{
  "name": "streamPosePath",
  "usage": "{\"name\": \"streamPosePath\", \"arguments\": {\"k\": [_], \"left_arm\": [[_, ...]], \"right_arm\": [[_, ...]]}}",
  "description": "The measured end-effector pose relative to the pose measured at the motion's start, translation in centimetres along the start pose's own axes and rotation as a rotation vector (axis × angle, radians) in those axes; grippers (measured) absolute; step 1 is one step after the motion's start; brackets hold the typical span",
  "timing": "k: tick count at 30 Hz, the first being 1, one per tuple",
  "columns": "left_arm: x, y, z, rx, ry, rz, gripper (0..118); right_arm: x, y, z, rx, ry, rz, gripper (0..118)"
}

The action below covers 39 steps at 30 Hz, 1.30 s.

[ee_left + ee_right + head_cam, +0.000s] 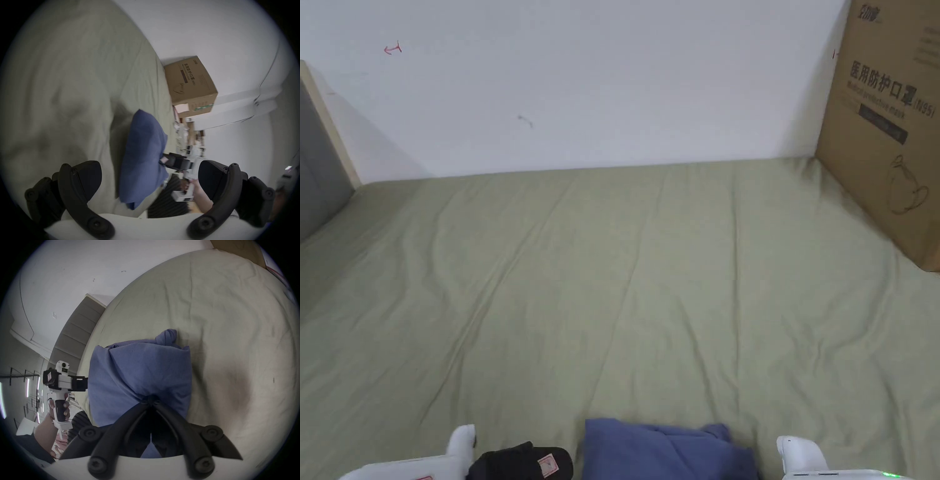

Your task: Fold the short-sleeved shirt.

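The shirt (pixel 139 379) lies bundled low in frame, seemingly mostly folded. The right gripper (pixel 150 400) pinches its near edge; the left gripper (pixel 149 175) is spread, empty

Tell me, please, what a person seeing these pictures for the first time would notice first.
The eye falls first on the bunched blue cotton shirt at the near edge of the wrinkled pale green bedsheet, with the right gripper shut on its cloth, jaws pinched together. Next comes the left gripper, jaws wide apart and holding nothing, beside the shirt. A large brown cardboard box stands at the far right against the white wall.
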State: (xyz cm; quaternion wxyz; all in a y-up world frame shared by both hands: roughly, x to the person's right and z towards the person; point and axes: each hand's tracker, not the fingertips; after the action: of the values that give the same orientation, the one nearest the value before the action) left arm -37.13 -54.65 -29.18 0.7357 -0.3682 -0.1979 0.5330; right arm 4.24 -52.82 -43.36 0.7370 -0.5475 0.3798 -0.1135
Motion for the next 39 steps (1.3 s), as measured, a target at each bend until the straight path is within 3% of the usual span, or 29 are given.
{"name": "streamPosePath", "arguments": {"k": [3, 7, 11, 12, 13, 14, 15, 16, 19, 22, 25, 31, 34, 39], "left_arm": [[-1.8, 0.1, -3.3, -0.06, -0.092, 0.065, 118], [-1.1, -0.3, -8.7, -0.191, -0.163, -0.019, 118], [-1.0, -0.2, -9.6, -0.133, -0.074, -0.037, 113], [-1.2, -0.1, -9.0, -0.094, -0.031, -0.04, 98], [-1.4, -0.1, -8.3, -0.076, 0.097, -0.068, 46], [-2.0, -0.2, -8.2, -0.082, 0.228, -0.104, 26], [-2.6, -0.7, -8.0, -0.121, 0.163, -0.071, 26], [-1.8, -0.7, -7.6, -0.077, 0.065, -0.043, 26], [-0.1, -1.0, -7.3, -0.079, 0.109, -0.073, 26], [2.9, -0.7, -5.2, -0.038, -0.014, -0.075, 26], [5.6, 1.1, -0.5, 0.012, 0.034, -0.175, 26], [6.6, 6.9, 12.6, 0.058, 0.342, -0.266, 26], [5.8, 9.4, 18.8, 0.096, 0.483, -0.25, 26], [4.6, 11.5, 25.5, 0.185, 0.766, -0.201, 26]], "right_arm": [[-0.7, 0.1, 0.0, -0.008, -0.026, 0.05, 0], [-1.0, 0.4, -0.2, -0.023, -0.046, 0.083, 0], [-1.3, 0.2, -0.3, -0.021, -0.063, 0.106, 0], [-1.2, 0.1, -0.3, -0.016, -0.061, 0.103, 0], [-1.1, 0.0, -0.3, -0.012, -0.059, 0.097, 0], [-0.9, 0.0, -0.2, -0.007, -0.049, 0.087, 0], [-0.8, -0.1, -0.4, -0.014, 0.016, 0.049, 0], [-1.0, -0.1, -0.4, -0.015, -0.042, 0.052, 0], [-2.3, 0.4, 0.4, -0.019, -0.079, 0.052, 0], [-4.5, 0.8, 2.6, 0.027, -0.103, 0.131, 0], [-6.6, 0.8, 5.6, 0.088, -0.044, 0.179, 0], [-9.4, 0.1, 8.3, 0.127, -0.062, 0.224, 0], [-10.2, 0.1, 8.9, 0.136, -0.042, 0.215, 0], [-10.7, 0.5, 8.7, 0.144, -0.103, 0.209, 0]]}}
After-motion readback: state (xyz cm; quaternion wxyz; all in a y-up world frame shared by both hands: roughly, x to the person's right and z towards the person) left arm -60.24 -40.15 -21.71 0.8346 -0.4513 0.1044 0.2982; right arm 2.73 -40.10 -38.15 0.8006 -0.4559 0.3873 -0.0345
